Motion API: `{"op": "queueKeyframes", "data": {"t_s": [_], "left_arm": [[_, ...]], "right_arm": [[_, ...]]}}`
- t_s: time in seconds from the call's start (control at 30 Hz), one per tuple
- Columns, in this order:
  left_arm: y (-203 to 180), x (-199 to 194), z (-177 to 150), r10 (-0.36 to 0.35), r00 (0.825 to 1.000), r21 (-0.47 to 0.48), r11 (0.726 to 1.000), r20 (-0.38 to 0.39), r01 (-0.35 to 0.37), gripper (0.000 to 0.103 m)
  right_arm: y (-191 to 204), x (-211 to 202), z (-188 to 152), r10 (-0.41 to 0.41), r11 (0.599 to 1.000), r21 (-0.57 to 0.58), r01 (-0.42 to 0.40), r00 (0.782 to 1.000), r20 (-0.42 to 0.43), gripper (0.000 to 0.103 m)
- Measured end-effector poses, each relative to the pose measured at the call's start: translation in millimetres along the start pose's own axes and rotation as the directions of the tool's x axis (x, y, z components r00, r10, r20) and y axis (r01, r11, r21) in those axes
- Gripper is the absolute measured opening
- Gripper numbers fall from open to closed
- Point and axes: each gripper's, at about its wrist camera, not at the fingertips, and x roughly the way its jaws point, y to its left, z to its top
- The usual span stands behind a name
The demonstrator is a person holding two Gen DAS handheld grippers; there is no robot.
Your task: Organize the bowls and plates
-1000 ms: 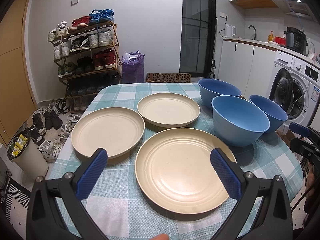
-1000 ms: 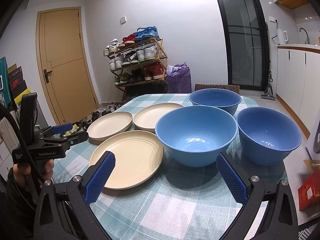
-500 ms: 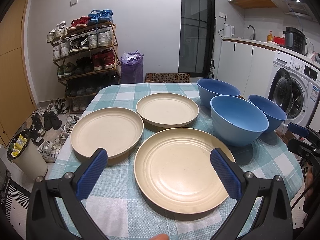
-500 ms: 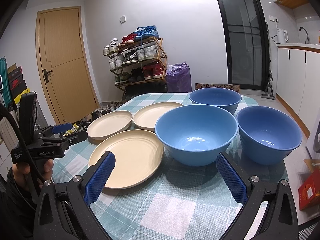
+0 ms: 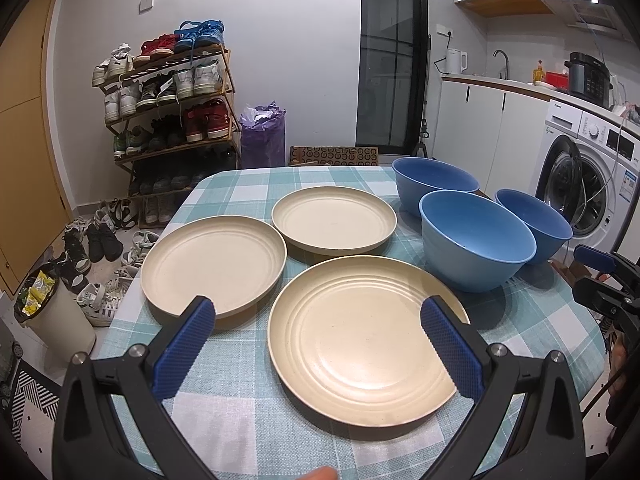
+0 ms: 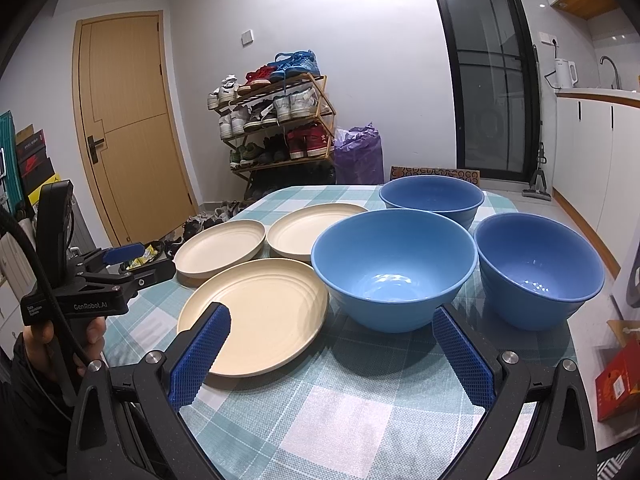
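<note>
Barely anything is shifting over the last second: the left gripper [image 5: 316,334] is drifting a touch, jaws wide apart and empty over the near plate [image 5: 366,340], while the right gripper [image 6: 330,346] is hanging spread before the nearest blue bowl [image 6: 394,268]. All three plates and three bowls are sitting separate on the checked table [image 6: 344,408], so stacking is not yet starting.

The left wrist camera looks from the near edge of the table [image 5: 240,420] toward 12 o'clock, close and slightly downward, with its own blue fingers [image 5: 184,344] low in frame. The right wrist camera sits lower at the table's 4 o'clock corner, facing about 11 o'clock. Both views share the three cream plates [image 5: 360,340] [image 6: 256,312], three blue bowls [image 5: 476,236] [image 6: 392,264] and shoe rack [image 5: 172,108] [image 6: 280,120].
</note>
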Motion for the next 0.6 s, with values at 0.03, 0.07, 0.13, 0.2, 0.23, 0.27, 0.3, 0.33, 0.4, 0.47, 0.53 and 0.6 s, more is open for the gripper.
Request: {"op": "queueKeyframes", "data": {"t_s": [0.03,0.07,0.13,0.2,0.23,0.27,0.3,0.33,0.4,0.47,0.53,0.6], "left_arm": [[0,1,0,0.001,1.0,-0.001,1.0,-0.001,-0.001,0.103],[1,1,0,0.0,1.0,-0.003,1.0,-0.002,0.0,0.103],[2,1,0,-0.001,1.0,-0.007,1.0,-0.004,0.001,0.103],[4,0,1,0.0,1.0,-0.011,1.0,-0.002,0.0,0.103],[5,0,1,0.0,1.0,-0.013,1.0,-0.002,0.0,0.103],[6,1,1,-0.001,1.0,-0.015,1.0,-0.002,0.001,0.103],[7,1,1,-0.001,1.0,-0.017,1.0,-0.002,0.001,0.103],[7,2,1,0.0,1.0,-0.019,1.0,-0.002,0.0,0.103],[10,4,1,0.007,1.0,-0.023,1.0,-0.004,-0.007,0.103],[13,6,0,0.007,1.0,-0.028,1.0,-0.008,-0.008,0.103],[16,8,-1,0.012,1.0,-0.037,0.999,-0.013,-0.012,0.103],[18,10,-1,0.013,1.0,-0.042,0.999,-0.016,-0.013,0.103]], "right_arm": [[0,0,0,0.0,1.0,0.0,0.0,1.0,0.0,0.103],[0,0,0,0.0,1.0,0.0,0.0,1.0,0.0,0.103],[1,1,-1,-0.001,1.0,-0.002,0.001,1.0,-0.002,0.103],[2,2,0,-0.001,1.0,-0.002,0.001,1.0,-0.006,0.103],[3,3,0,-0.001,1.0,-0.002,0.001,1.0,-0.008,0.103],[3,4,-1,-0.001,1.0,-0.002,0.001,1.0,-0.01,0.103],[4,4,-1,-0.003,1.0,-0.003,0.003,1.0,-0.012,0.103],[4,5,-1,-0.004,1.0,-0.004,0.004,1.0,-0.014,0.103],[4,7,-2,-0.003,1.0,-0.004,0.003,1.0,-0.016,0.103],[5,9,-2,0.0,1.0,-0.006,0.0,1.0,-0.017,0.103],[6,11,-3,0.0,1.0,-0.008,0.0,1.0,-0.022,0.103],[6,12,-3,0.003,1.0,-0.011,-0.003,1.0,-0.024,0.103]]}}
